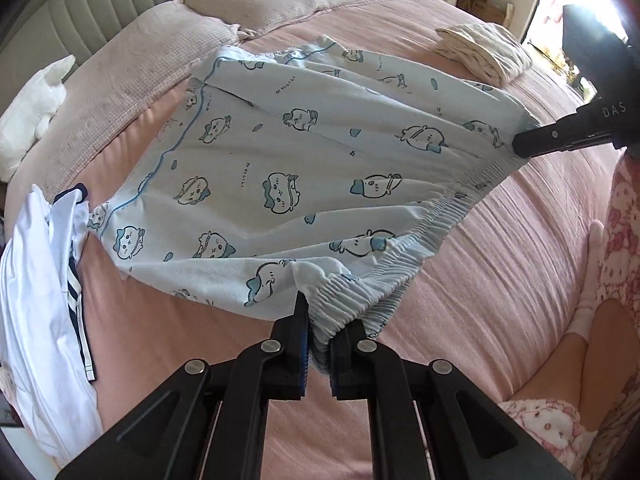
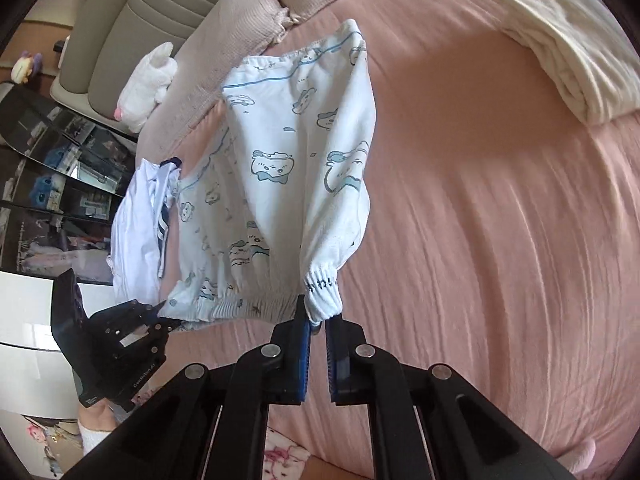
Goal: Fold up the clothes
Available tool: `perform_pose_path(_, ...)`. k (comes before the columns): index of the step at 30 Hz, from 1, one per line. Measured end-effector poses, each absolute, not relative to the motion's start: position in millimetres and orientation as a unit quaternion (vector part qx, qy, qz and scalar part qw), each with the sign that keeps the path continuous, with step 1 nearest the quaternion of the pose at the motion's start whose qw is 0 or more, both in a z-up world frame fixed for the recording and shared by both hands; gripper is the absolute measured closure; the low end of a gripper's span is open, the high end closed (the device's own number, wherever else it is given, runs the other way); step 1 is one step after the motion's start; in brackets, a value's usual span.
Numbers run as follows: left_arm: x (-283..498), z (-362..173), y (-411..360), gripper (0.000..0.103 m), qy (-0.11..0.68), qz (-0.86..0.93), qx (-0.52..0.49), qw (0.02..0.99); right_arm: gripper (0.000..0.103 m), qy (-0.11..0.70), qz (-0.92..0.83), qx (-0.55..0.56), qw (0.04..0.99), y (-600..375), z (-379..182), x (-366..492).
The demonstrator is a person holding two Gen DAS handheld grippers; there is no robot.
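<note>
Jaws of both left gripper (image 1: 319,332) and right gripper (image 2: 318,320) pinching the elastic waistband of blue cartoon-print pajama shorts (image 1: 280,184), stretched and lifted over the pink bed (image 1: 500,264). Not yet folded; cream folded garment (image 1: 486,52) lying apart, white striped garment (image 1: 44,280) crumpled alongside.

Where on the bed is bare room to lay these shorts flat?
Bare pink bedsheet stretches between the printed shorts and the folded cream garment. The other side is crowded: a white striped garment touches the shorts, with pillows beyond.
</note>
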State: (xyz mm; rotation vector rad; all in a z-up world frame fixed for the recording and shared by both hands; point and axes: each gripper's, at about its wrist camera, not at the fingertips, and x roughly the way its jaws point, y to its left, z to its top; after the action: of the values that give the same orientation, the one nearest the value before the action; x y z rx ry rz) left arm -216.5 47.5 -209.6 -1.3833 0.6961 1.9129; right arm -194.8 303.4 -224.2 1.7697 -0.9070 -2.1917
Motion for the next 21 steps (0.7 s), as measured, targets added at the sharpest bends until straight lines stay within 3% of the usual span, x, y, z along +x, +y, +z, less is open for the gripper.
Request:
perform_pose_path(5, -204, -214, 49, 0.097, 0.293, 0.707, -0.534, 0.36, 0.095, -0.293, -0.708, 0.636, 0.094, 294, -230, -177)
perform_pose_path(9, -199, -213, 47, 0.095, 0.297, 0.692, -0.539, 0.378, 0.062, -0.263, -0.739, 0.615, 0.075, 293, -207, -182)
perform_pose_path(11, -204, -205, 39, 0.093, 0.265, 0.697, -0.547, 0.381, 0.055, -0.25, -0.757, 0.598, 0.078, 294, -195, -189)
perform_pose_path(12, -207, -201, 35, 0.087, 0.249, 0.7, -0.55, 0.382, 0.044, -0.243, -0.766, 0.59, 0.08, 295, -189, -193)
perform_pose_path(14, -210, -192, 28, 0.072, 0.218, 0.703, -0.554, 0.389, 0.033, -0.226, -0.779, 0.58, 0.074, 298, -185, -202)
perform_pose_path(16, -207, -184, 29, 0.037, 0.206, 0.705, -0.548, 0.4, 0.034, -0.239, -0.753, 0.611, 0.05, 307, -211, -215)
perform_pose_path(19, -207, -182, 32, 0.036, 0.201, 0.718, -0.547, 0.381, 0.034, -0.278, -0.709, 0.646, 0.049, 313, -248, -224)
perform_pose_path(21, -222, -196, 30, 0.036, 0.193, 0.721, -0.58, 0.327, 0.04, -0.302, -0.685, 0.661, 0.056, 313, -270, -227)
